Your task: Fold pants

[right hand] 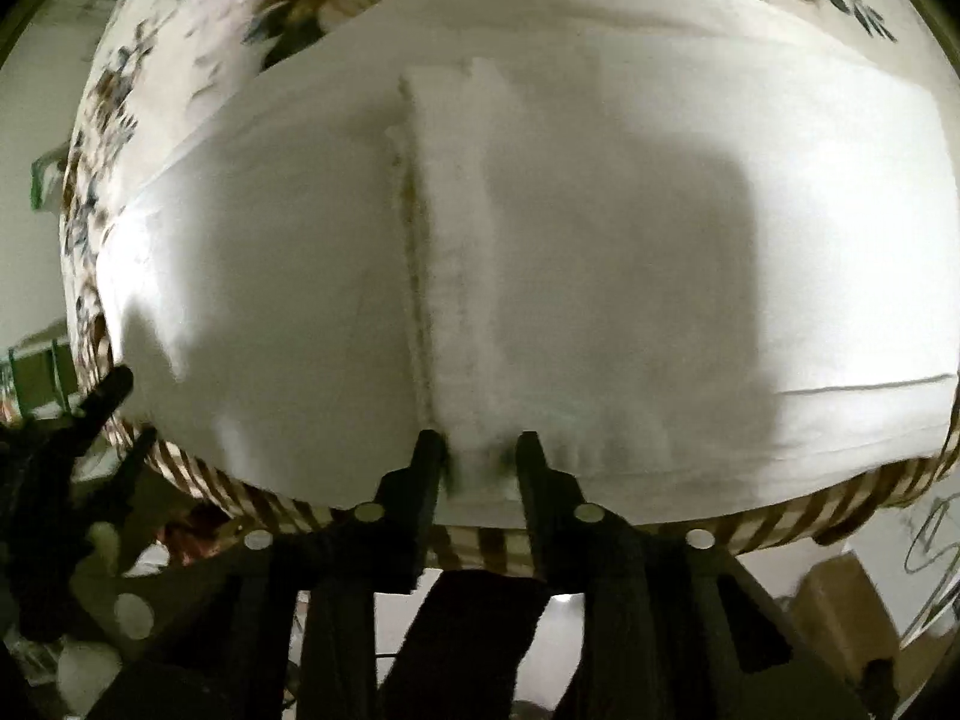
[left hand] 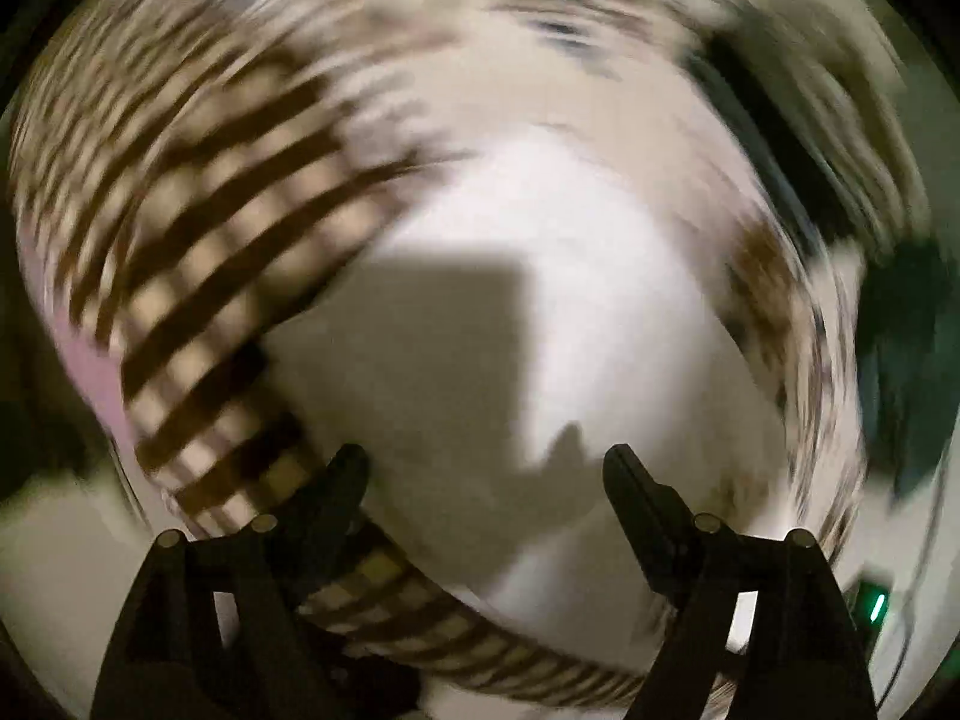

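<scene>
White pants [right hand: 600,252] lie spread flat on a bed and fill most of the right wrist view. A folded hem edge [right hand: 444,240] runs toward me down the middle. My right gripper [right hand: 478,450] has its jaws partly closed on that white edge near the bed's front. In the blurred left wrist view the white pants [left hand: 540,312] lie ahead. My left gripper [left hand: 486,468] is open and empty above them, at the bed's striped border.
The bed has a brown-and-cream striped cover [left hand: 198,276] and floral bedding [right hand: 144,96] at the back. The left gripper shows at the left edge of the right wrist view [right hand: 90,420]. A cardboard box [right hand: 840,606] sits on the floor at right.
</scene>
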Action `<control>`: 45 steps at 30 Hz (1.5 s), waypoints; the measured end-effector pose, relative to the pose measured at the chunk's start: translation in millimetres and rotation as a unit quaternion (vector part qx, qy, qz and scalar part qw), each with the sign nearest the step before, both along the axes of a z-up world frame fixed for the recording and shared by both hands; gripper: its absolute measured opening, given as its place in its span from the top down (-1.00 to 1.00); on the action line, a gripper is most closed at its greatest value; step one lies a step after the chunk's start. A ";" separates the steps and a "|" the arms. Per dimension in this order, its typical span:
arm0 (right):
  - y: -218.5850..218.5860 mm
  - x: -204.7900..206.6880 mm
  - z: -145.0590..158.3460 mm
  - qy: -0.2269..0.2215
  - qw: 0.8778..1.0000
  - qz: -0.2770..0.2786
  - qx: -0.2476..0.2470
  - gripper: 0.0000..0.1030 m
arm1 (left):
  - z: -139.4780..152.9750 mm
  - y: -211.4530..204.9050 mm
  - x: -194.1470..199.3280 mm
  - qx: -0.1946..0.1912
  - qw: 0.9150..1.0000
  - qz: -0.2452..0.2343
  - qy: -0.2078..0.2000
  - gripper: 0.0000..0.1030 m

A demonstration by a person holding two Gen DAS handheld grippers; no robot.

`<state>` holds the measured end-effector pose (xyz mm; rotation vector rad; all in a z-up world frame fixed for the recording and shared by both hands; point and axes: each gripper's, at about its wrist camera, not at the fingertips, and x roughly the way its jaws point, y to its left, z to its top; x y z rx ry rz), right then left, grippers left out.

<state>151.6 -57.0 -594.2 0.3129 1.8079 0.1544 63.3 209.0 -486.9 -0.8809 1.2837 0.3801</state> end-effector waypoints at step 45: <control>-368.3 -48.2 21.0 -0.026 0.982 -0.170 -0.080 0.01 | 48.1 -460.5 48.3 0.083 0.902 -0.377 -0.191 0.57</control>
